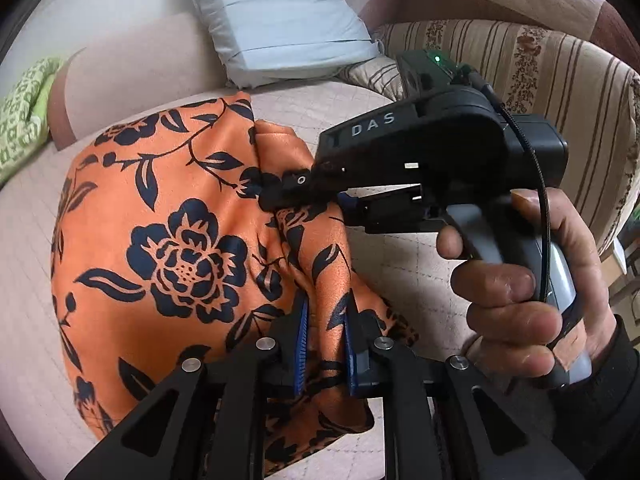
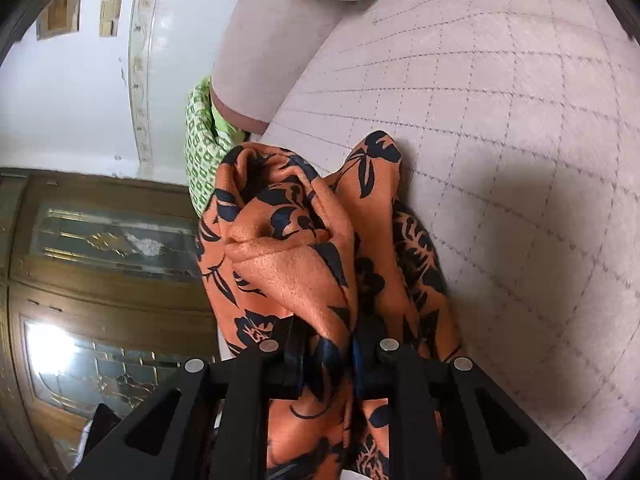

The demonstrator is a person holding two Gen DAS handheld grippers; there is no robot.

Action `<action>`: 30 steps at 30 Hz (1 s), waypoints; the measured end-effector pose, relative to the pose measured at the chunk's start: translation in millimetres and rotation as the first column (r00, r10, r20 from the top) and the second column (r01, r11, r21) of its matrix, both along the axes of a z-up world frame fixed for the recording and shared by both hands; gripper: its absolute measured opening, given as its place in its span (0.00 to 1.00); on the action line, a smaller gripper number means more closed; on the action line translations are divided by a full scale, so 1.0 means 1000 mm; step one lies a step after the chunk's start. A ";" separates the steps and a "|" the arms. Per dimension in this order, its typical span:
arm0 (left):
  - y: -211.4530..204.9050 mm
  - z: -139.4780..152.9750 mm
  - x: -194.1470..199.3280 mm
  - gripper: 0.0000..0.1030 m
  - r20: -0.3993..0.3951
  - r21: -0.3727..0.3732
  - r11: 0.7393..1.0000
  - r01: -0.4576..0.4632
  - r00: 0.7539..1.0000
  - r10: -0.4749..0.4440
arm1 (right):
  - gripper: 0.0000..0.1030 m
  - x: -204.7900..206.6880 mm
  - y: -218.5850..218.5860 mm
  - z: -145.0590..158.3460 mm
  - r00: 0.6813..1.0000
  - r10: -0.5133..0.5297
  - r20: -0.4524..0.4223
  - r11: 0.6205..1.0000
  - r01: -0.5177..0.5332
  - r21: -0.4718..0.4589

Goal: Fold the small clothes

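An orange garment with a dark blue flower print (image 1: 168,240) hangs bunched above the quilted pink sofa seat (image 1: 416,264). My left gripper (image 1: 326,340) is shut on a fold of it near the lower edge. My right gripper (image 1: 288,196) shows in the left wrist view, held by a hand, and is shut on the cloth's upper bunched part. In the right wrist view the same garment (image 2: 288,256) drapes over my right gripper (image 2: 328,364), whose jaws pinch the cloth above the seat (image 2: 500,160).
A light blue pillow (image 1: 280,24) leans at the sofa back. A striped cushion (image 1: 560,80) sits at the right. A green patterned cloth (image 1: 24,116) lies at the left by the pink armrest (image 2: 264,56). A wooden glass-door cabinet (image 2: 100,280) stands beyond the sofa edge.
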State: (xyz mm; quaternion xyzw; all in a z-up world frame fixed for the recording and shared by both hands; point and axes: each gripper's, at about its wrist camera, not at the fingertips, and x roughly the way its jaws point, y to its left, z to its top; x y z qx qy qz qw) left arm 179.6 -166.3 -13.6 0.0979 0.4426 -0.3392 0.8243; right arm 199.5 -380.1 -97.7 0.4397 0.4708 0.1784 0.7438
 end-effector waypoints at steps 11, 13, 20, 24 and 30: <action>0.078 0.063 -0.018 0.52 0.062 -0.054 0.996 -0.074 0.995 0.077 | 0.54 -0.040 0.000 0.060 0.967 -0.121 0.224 0.972 0.161 -0.172; 0.086 0.054 -0.005 0.51 0.045 -0.020 0.992 -0.124 0.991 0.125 | 0.54 -0.041 0.009 0.065 0.961 -0.099 0.259 0.981 0.138 -0.138; 0.060 0.002 0.017 0.50 -0.068 0.018 0.995 -0.101 0.992 0.102 | 0.53 -0.007 0.045 0.071 0.975 -0.004 0.221 0.950 0.073 -0.303; 0.031 -0.016 0.015 0.50 -0.032 0.058 0.998 -0.019 0.999 0.020 | 0.28 0.021 0.052 0.051 0.994 0.025 0.105 0.916 0.019 -0.401; -0.005 -0.030 0.008 0.50 -0.013 0.084 0.992 0.094 0.996 -0.093 | 0.07 0.005 0.030 0.045 0.996 -0.042 0.077 0.904 0.071 -0.423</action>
